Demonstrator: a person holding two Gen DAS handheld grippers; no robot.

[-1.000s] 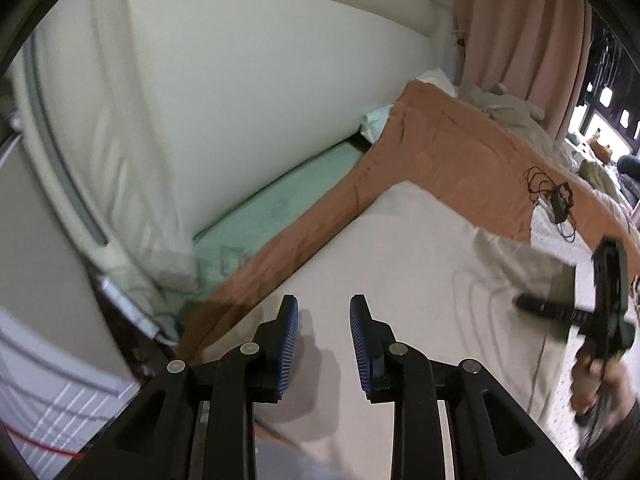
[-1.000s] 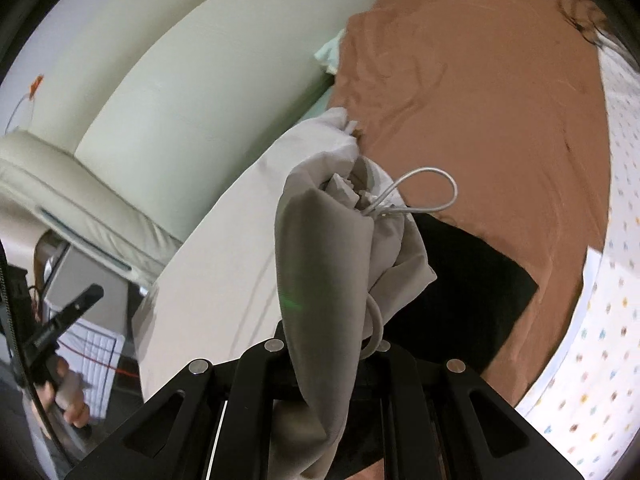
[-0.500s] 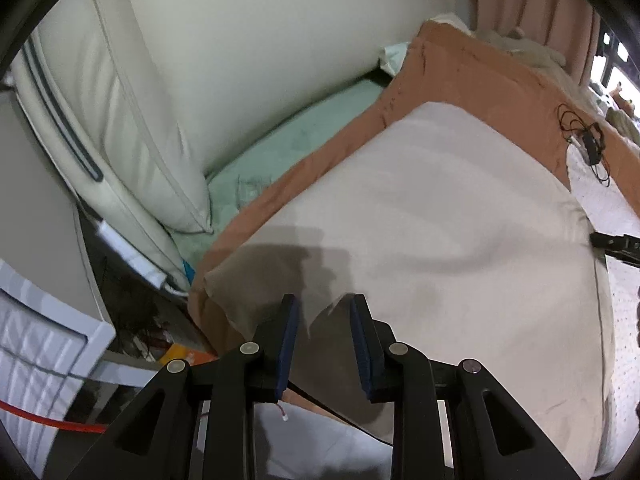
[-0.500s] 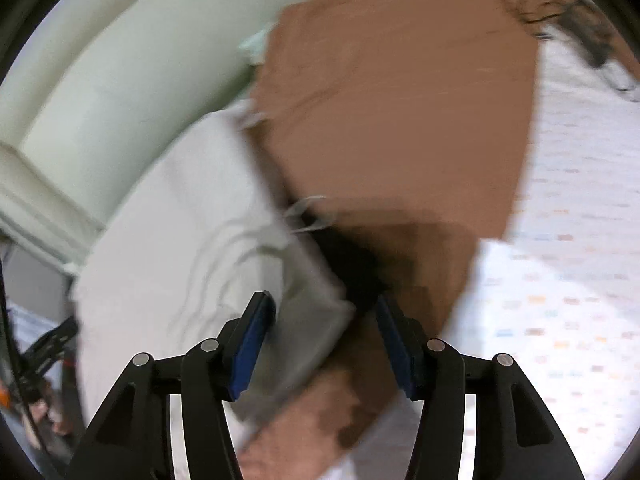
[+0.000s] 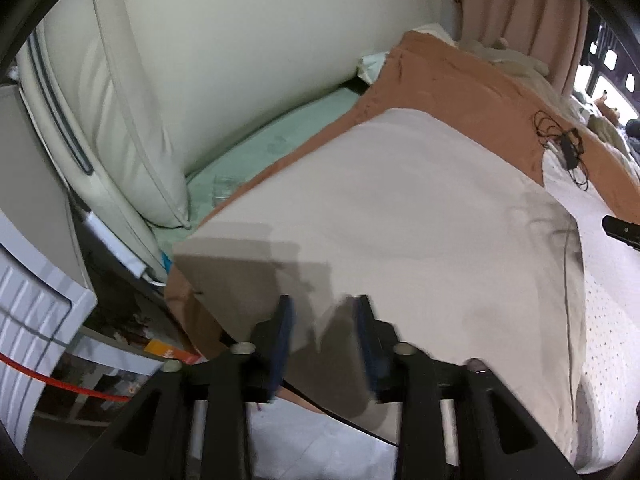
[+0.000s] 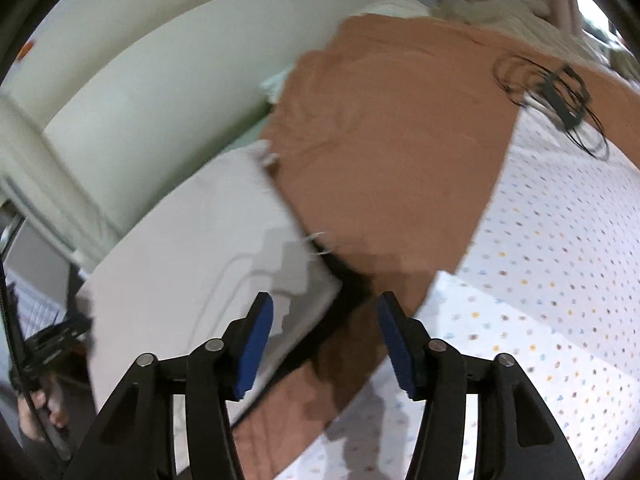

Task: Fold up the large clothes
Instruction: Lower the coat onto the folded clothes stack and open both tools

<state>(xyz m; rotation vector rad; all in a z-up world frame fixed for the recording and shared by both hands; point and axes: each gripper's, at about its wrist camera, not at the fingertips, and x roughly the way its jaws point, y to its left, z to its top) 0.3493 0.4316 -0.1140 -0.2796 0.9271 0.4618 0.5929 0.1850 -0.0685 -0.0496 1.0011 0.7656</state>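
My left gripper (image 5: pixel 322 316) is opening over the beige garment's (image 5: pixel 400 208) near edge, pinching nothing. My right gripper (image 6: pixel 325 320) is opening too, empty; the garment's corner lies at 11 o'clock.

We are in a home bedroom. We see a bed with a dotted sheet (image 6: pixel 560 264) and a rust-brown blanket (image 5: pixel 460 80), a padded cream headboard (image 5: pixel 248 52) behind it, pink curtains (image 5: pixel 516 4) by a window, and a charger with its tangled cable (image 5: pixel 568 152) lying on the bedding.
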